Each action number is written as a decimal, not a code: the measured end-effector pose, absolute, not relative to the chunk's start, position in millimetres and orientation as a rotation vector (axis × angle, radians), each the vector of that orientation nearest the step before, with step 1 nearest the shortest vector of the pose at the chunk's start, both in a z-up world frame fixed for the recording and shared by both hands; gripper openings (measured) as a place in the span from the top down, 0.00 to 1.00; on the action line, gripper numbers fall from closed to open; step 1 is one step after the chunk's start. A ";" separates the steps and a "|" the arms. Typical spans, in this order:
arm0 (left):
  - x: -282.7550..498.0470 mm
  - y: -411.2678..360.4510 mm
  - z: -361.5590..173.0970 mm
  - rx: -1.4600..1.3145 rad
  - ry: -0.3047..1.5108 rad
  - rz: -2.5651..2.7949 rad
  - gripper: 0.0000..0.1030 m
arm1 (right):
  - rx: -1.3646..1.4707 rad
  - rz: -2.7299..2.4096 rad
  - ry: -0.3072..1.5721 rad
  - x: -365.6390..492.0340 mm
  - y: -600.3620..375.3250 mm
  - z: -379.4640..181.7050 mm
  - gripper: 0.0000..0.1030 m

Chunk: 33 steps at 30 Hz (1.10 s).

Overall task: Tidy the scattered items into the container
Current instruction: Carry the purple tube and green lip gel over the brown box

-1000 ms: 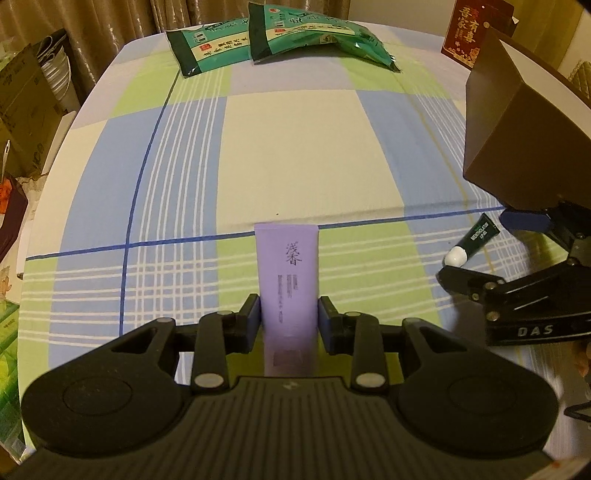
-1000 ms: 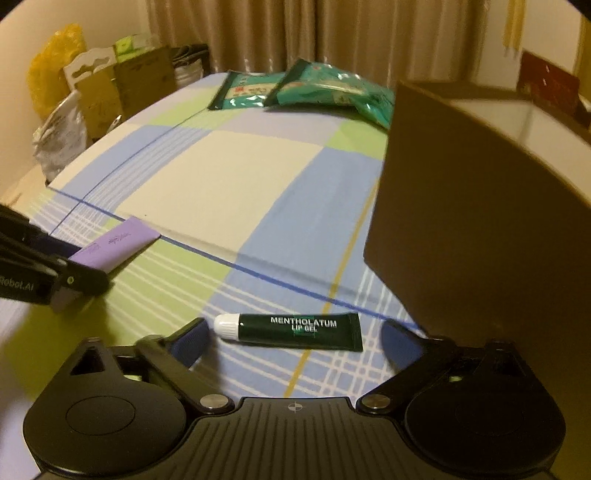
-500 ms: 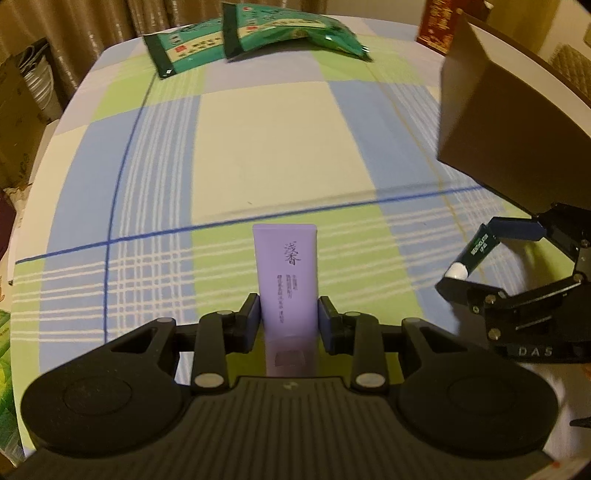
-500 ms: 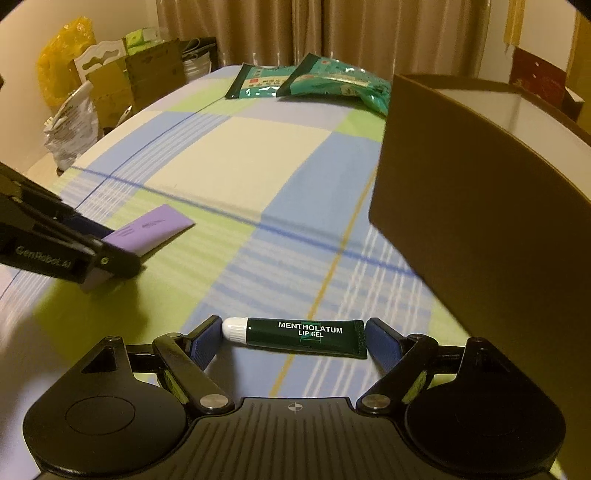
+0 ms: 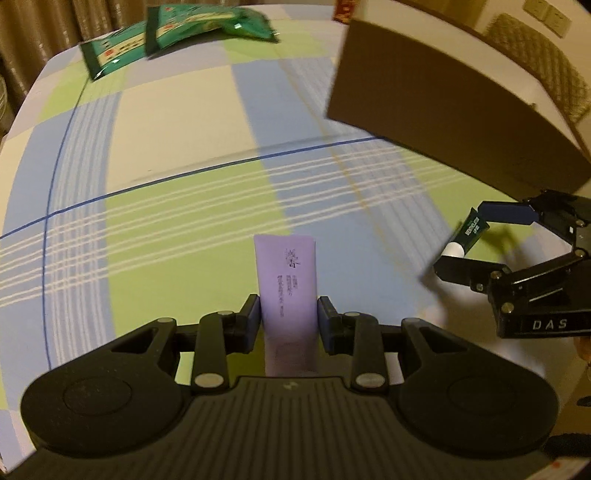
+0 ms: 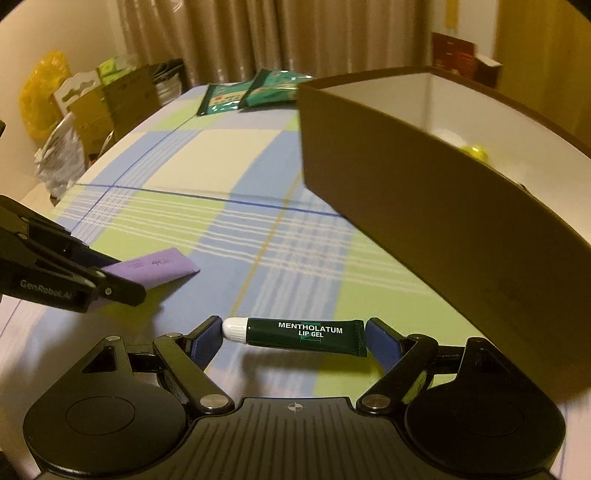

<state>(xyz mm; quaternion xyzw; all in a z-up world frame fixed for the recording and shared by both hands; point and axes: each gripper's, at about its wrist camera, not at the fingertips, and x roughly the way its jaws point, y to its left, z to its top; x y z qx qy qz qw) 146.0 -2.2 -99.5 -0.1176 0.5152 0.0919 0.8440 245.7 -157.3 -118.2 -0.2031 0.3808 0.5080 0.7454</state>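
Note:
My left gripper (image 5: pixel 288 317) is shut on a flat purple tube (image 5: pixel 286 273), held above the checked tablecloth. The right wrist view shows that tube (image 6: pixel 155 267) sticking out of the left gripper (image 6: pixel 110 275) at the left. My right gripper (image 6: pixel 295 338) is shut on a dark green Mentholatum lip gel tube (image 6: pixel 306 334), gripped end to end with its shadow on the cloth below. The left wrist view shows the lip gel (image 5: pixel 471 232) in the right gripper (image 5: pixel 476 240) at the right. The brown box (image 6: pixel 406 192) stands just ahead on the right, open at the top.
Something yellow (image 6: pixel 474 151) lies inside the box (image 5: pixel 443 110). Two green packets (image 5: pixel 177 33) lie at the far end of the table. Cardboard boxes and bags (image 6: pixel 92 107) stand beyond the table's left edge. A red carton (image 6: pixel 452 55) stands behind the box.
Both grippers have moved toward the brown box with their tubes still held. The box now looks larger and nearer, and the right wrist view sees into it.

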 end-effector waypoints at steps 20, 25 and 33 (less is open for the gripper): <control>158.5 -45.9 -111.0 -0.174 1.152 0.183 0.74 | -0.388 1.054 0.835 251.8 -220.5 -101.9 0.22; 148.0 -51.9 -97.3 -0.182 1.118 0.166 0.74 | -0.384 1.072 0.820 251.8 -225.0 -93.9 0.22; 148.0 -60.8 -67.7 -0.182 1.058 0.155 0.74 | -0.370 1.082 0.790 253.2 -232.2 -81.5 0.22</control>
